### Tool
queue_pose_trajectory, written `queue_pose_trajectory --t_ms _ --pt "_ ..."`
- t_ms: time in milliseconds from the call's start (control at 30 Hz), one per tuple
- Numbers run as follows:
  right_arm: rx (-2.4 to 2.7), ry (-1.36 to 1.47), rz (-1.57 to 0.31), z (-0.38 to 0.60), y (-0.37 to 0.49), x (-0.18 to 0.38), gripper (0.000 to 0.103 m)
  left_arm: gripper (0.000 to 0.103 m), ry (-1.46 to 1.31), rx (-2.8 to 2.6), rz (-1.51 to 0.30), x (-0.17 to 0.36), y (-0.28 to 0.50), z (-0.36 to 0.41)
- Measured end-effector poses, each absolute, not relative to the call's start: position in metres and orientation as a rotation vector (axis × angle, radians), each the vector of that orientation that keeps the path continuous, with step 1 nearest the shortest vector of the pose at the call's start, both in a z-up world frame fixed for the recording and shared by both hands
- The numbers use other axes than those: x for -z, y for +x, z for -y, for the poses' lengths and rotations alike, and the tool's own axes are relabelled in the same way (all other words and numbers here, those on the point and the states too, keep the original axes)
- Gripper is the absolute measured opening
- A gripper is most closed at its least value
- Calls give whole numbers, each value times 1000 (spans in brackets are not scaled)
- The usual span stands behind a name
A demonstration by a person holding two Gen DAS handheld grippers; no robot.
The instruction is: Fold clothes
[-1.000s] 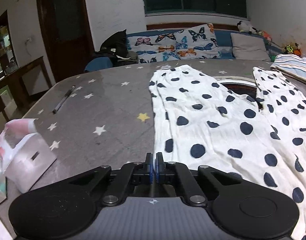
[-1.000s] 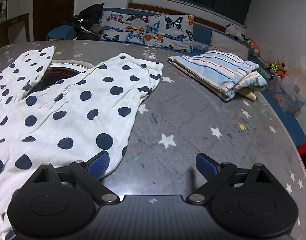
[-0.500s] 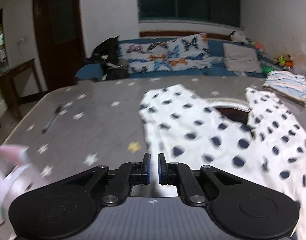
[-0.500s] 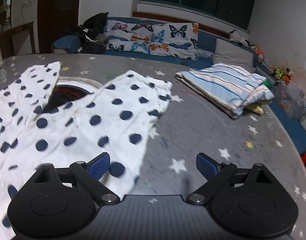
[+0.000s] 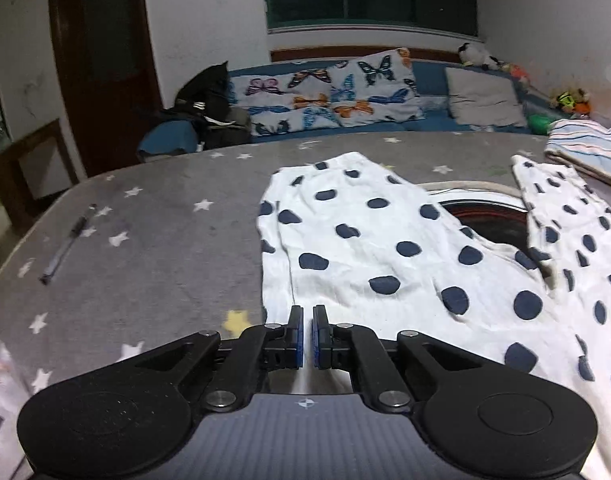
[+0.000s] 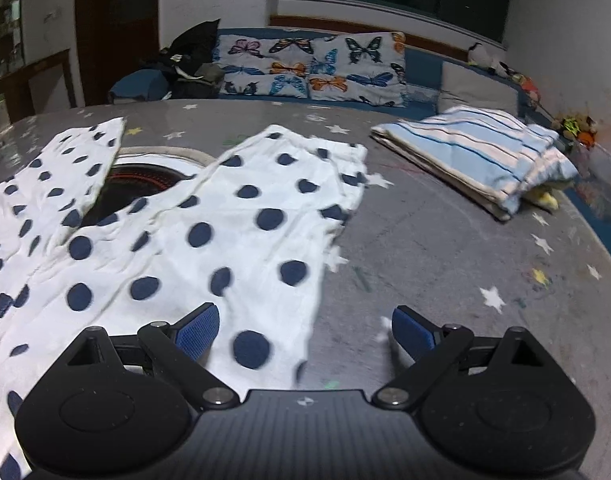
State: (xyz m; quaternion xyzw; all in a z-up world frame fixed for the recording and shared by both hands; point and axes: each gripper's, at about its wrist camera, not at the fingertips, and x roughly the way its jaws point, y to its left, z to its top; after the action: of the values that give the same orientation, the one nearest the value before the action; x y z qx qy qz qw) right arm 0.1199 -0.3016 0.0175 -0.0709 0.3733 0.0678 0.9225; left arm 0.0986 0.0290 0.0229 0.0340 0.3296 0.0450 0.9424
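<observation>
The polka-dot trousers (image 5: 385, 264) are lying legs-away on the counter (image 5: 165, 240), their left edge just ahead of the closed, empty left tool (image 5: 307, 338) while the right tool (image 6: 305, 330) is gaping open over their right edge.

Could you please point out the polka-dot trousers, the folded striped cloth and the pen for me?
polka-dot trousers (image 5: 385, 264): left wrist view, middle of one leg.
folded striped cloth (image 6: 477, 152): right wrist view, top of the folded stack.
pen (image 5: 67, 246): left wrist view, middle of its barrel.
</observation>
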Motion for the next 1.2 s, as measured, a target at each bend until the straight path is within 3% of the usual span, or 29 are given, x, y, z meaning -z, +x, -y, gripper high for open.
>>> queue_pose_trajectory --t_ms 333,767,1200 --pt "-68 -133 -779 336 111 -22 97 6 138 -131 -659 -21 88 -28" --pt "18 -191 -732 317 196 -18 96 8 148 -132 -663 -22 91 -29" --pt "-129 -161 -731 325 146 -45 96 11 140 -80 -634 -37 67 -19"
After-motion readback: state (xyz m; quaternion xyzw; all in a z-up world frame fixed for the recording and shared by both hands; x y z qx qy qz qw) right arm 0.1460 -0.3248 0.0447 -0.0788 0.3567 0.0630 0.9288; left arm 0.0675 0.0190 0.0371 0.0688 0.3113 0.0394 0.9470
